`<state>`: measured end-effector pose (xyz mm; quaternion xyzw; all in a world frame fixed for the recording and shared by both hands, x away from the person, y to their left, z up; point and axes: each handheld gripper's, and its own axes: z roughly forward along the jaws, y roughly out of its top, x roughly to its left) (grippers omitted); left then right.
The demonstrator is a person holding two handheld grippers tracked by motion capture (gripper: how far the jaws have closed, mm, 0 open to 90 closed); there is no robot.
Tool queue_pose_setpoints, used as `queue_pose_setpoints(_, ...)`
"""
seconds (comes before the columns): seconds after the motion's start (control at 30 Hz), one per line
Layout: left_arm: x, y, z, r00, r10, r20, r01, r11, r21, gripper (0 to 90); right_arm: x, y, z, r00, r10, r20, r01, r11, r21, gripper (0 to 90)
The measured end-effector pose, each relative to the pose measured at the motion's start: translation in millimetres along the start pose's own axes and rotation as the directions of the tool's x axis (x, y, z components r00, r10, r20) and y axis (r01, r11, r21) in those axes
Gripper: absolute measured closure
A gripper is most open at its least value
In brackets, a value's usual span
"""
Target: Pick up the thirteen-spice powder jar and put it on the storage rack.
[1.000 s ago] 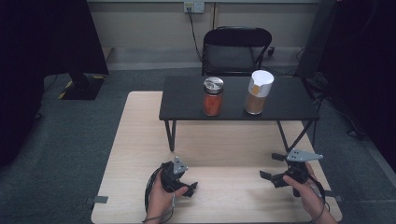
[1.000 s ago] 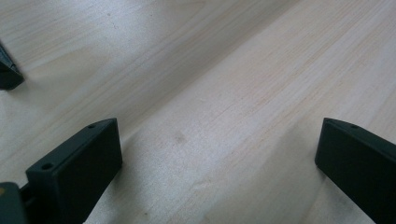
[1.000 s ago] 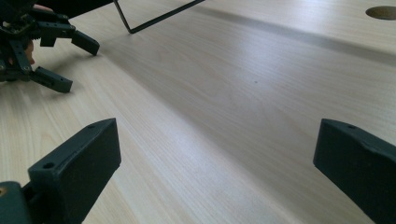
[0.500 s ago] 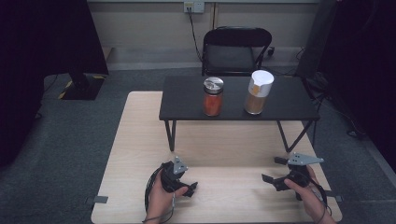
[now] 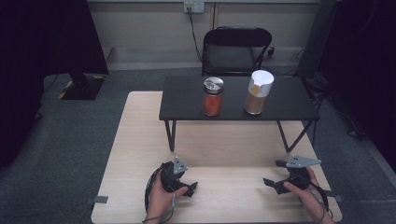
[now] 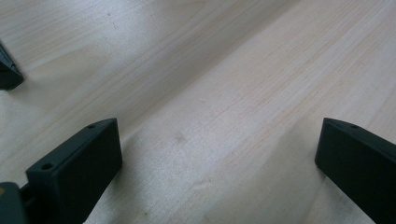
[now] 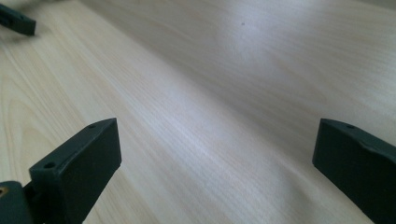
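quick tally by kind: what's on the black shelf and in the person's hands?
Jars: 2, the red-filled jar and the white-capped jar, both on the black shelf
Hand-held grippers: 2, the left hand-held gripper and the right hand-held gripper
Total: 4

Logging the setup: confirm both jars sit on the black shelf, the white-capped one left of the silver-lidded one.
Wrong on sides. The high view shows the white-capped jar right of the silver-lidded jar; both do sit on the black shelf.
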<state>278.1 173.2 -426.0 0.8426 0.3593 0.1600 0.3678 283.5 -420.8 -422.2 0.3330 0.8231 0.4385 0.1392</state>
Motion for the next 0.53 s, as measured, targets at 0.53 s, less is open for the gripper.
queue_pose_setpoints(0.53, 0.0, 0.0, 0.0, 1.0000, 0.000, 0.000, 0.000, 1.0000, 0.000, 0.0, 7.7, 9.1, 7.2, 0.9970, -0.068, 0.037, 0.063, 0.989, 0.135, 1.1)
